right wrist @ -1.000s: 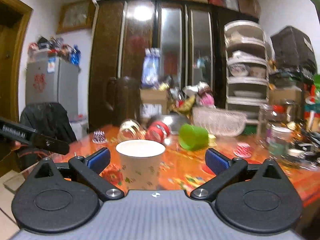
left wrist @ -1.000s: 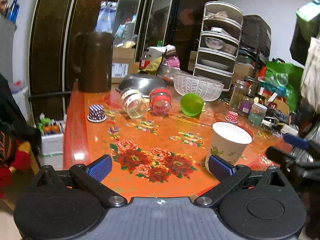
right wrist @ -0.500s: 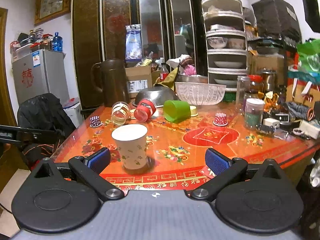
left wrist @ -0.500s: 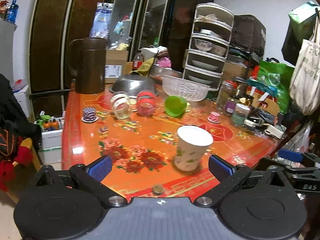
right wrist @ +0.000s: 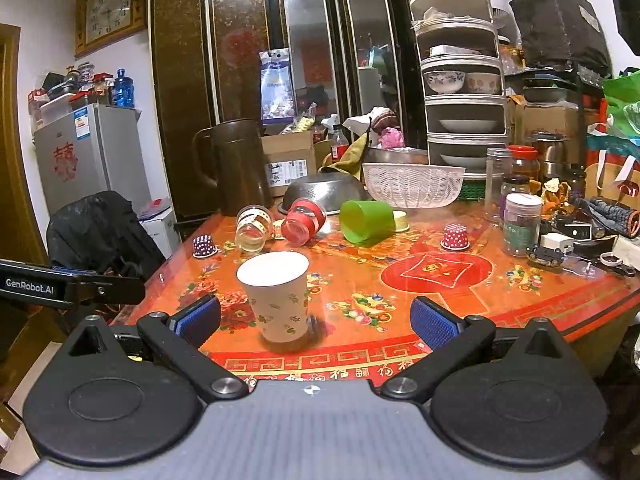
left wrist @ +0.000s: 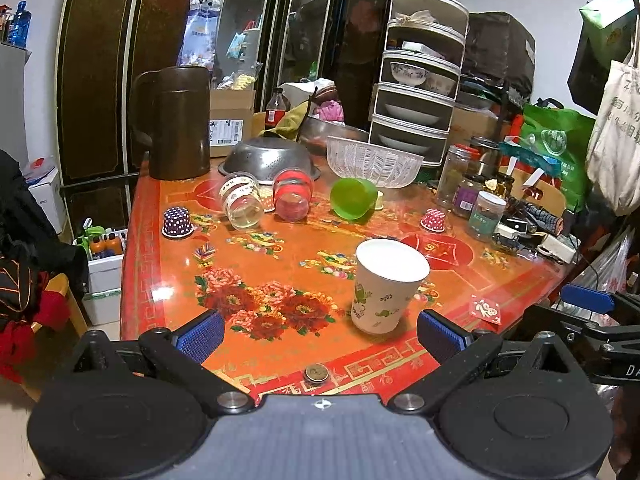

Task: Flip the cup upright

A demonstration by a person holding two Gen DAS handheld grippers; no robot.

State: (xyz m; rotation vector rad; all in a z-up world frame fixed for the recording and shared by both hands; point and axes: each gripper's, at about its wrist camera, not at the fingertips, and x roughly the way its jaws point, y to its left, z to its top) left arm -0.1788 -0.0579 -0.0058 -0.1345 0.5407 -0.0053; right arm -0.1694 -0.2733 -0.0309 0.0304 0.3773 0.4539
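Brass coin point(left wrist: 315, 373) on table point(left wrist: 280, 248), left view only

Green cup point(right wrist: 367, 222) hides most of the yellow cup point(right wrist: 401, 220) behind it

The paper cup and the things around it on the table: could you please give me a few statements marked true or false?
1. The paper cup stands upright, mouth up. True.
2. The right gripper is shut on the paper cup. False: it is open, holding nothing.
3. The green cup lies on its side. True.
4. The metal colander sits mouth up. False: it is overturned.
5. The left gripper is open. True.
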